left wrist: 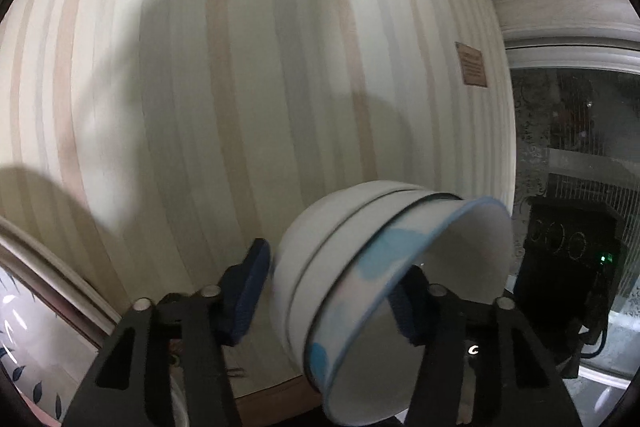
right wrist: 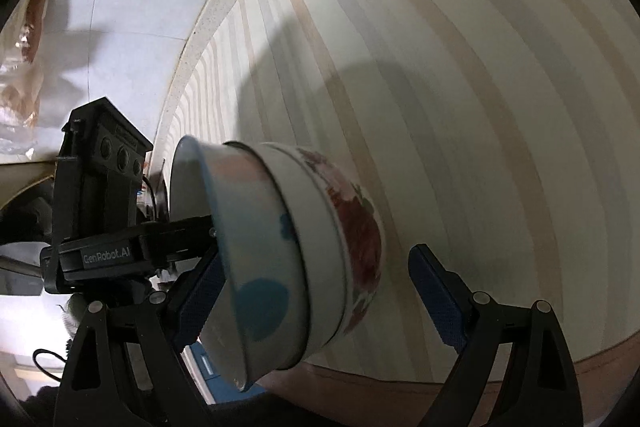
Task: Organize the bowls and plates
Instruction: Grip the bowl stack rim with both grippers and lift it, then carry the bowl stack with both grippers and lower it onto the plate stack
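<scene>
Ceramic bowls – three nested, tipped sideways in mid-air before a striped wall – hang from the left gripper, clamped on the rim, while the right gripper gapes wide around them; stacked, not yet shelved.

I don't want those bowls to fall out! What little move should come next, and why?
Probably tip the stack of bowls slowly back upright. It hangs on its side in front of the striped wall and looks blurred. The right gripper has its jaws wide, with a gap to the flowered bowl. Whether the left gripper grips firmly, I cannot tell.
</scene>
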